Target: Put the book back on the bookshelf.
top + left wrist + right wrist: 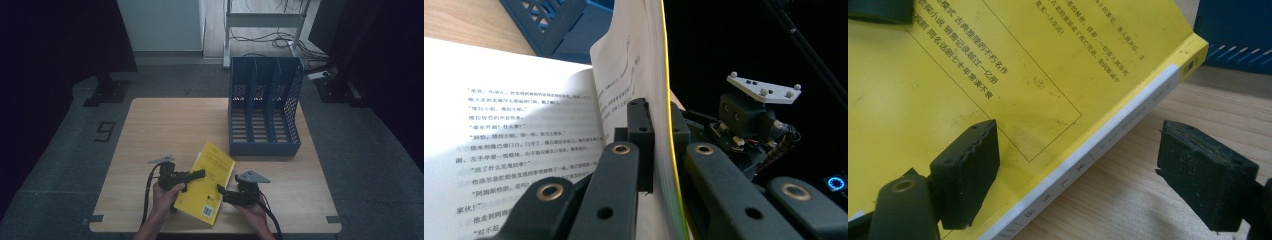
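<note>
The person's face and upper arms are cut off by the bottom edge of the high view, where just the forearms and hands come in, and the room around the table [150, 130] is too dark to make out beyond some cables on the floor. In the left gripper view the printed lines on the open page blur toward the lower left and cannot be read clearly, and the far part of the page is washed out by glare. The yellow book [209, 182] lies near the front edge of the table, between the two hands and just in front of the blue file rack [264, 107], with its back cover up, a barcode near the lower corner and a white strip along the spine. The left gripper [199, 174] is clamped on the book's cover and a few pages at its left edge, lifting them so the white printed pages beneath show; the yellow edge of the cover runs up between the two black jaws. The right gripper [220, 189] sits at the book's right edge with its jaws apart, one pad [965, 172] over the yellow cover and the other over bare wood beside the spine, neither pressing on the book.
</note>
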Demonstrator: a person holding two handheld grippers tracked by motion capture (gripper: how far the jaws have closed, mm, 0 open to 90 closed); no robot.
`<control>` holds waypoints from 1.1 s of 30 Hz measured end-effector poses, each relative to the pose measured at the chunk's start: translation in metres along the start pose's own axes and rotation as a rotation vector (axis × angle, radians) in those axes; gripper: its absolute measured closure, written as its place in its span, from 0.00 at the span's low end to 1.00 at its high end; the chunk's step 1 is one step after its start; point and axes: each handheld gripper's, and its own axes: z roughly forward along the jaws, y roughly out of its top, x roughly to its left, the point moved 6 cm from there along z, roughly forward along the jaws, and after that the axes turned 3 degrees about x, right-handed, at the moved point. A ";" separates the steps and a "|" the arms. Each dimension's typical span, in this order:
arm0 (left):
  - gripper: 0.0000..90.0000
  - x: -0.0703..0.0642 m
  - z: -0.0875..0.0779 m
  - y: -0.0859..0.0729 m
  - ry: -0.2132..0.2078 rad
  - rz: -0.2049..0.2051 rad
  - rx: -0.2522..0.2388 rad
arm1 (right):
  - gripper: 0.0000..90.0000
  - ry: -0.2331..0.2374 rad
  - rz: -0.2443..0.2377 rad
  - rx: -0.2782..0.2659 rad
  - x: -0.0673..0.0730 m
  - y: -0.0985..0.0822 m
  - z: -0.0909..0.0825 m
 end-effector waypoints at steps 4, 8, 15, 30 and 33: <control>0.97 -0.005 -0.002 0.002 -0.005 0.013 -0.005 | 0.17 0.021 0.013 -0.010 0.000 0.002 -0.001; 0.97 -0.009 -0.004 0.003 -0.009 0.026 -0.005 | 0.15 0.049 0.014 -0.022 0.001 0.003 -0.002; 0.97 -0.011 -0.005 0.003 -0.010 0.038 -0.005 | 0.14 0.098 0.030 -0.029 0.004 0.004 -0.001; 0.97 -0.014 -0.007 0.004 -0.018 0.043 -0.011 | 0.11 0.182 0.082 -0.025 0.006 0.004 0.005; 0.97 -0.014 -0.008 0.005 -0.022 0.045 -0.015 | 0.10 0.198 0.097 -0.019 0.006 0.004 0.005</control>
